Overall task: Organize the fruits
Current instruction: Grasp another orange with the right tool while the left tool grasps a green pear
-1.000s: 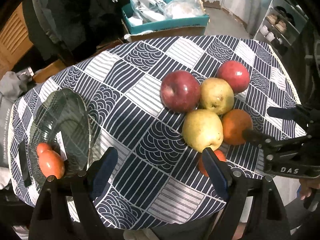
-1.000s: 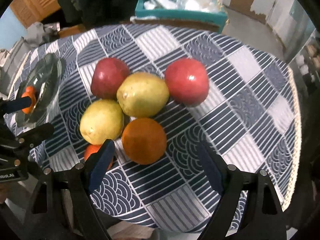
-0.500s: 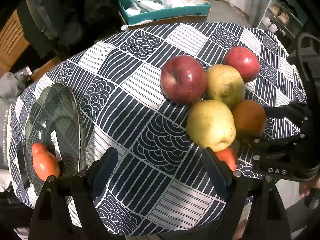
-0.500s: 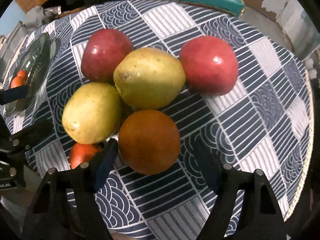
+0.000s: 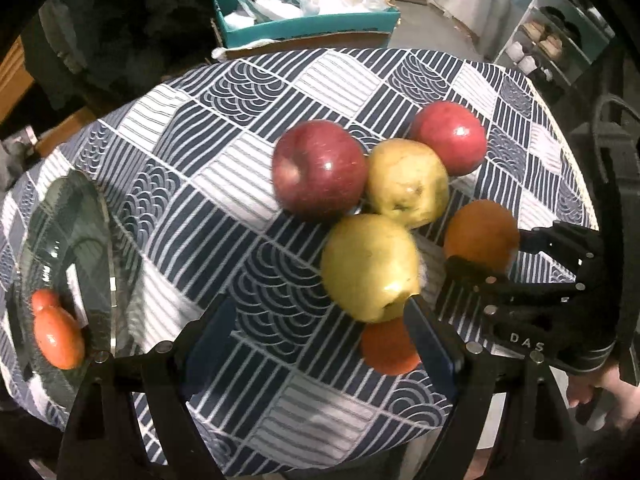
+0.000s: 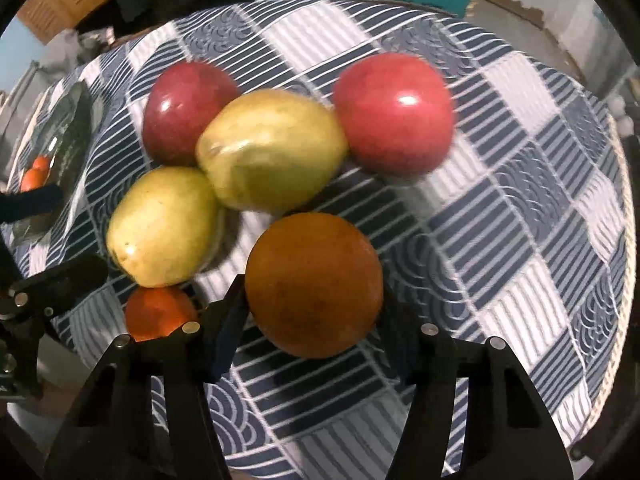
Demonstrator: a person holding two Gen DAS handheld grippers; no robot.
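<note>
Patterned blue-and-white cloth is covering the round worktop [image 6: 520,208], and the cluster of fruit is sitting toward its near edge. At the centre of the right wrist view the right gripper [image 6: 314,312] is closing its fingers [image 6: 228,332] on the orange [image 6: 314,284]; the jaws have just been closing, and the pads are now pressing on both flanks of the fruit. To do this well, the grip should be sitting at the orange's widest line, firm enough to stop it rolling out, and the lift should be going straight up so it is not nudging the nearer pear [image 6: 164,226] or the small tangerine [image 6: 160,312] just beside it. The left gripper [image 5: 316,340] is hanging with fingers apart over the cloth, holding nothing, one finger [image 5: 428,344] crossing in front of the tangerine. Farther out, a second pear [image 6: 272,152] and two red apples [image 6: 394,112] are touching one another, and the glass plate [image 5: 64,264] at the left edge is already carrying two small orange fruits.

Compared with a second ago, the right fingers are standing much narrower and lower around the orange, and the fruit is looming larger in both views.
</note>
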